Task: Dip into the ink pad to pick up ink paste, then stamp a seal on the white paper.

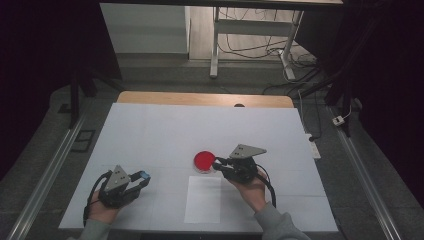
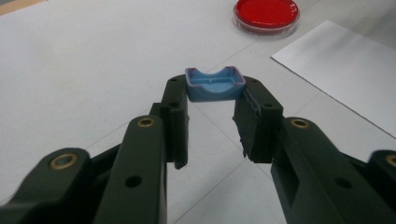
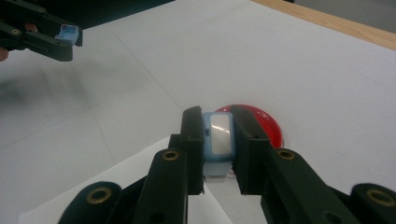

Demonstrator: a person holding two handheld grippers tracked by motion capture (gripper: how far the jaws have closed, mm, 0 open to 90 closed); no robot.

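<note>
bench (image 1: 150, 130): white top, wooden far edge | red petri dish (image 1: 204, 161) near centre | white paper sheet (image 1: 203, 199) just in front of dish

The right gripper's jaws hide part of the red dish (image 3: 271, 123) behind them.

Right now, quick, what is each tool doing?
Left tool: closed on a small blue cap, held at its tips.
Right tool: closed on a pale blue case, above the red dish.

Red dish (image 1: 204, 161) by right hand-held gripper (image 1: 218, 163)
</note>
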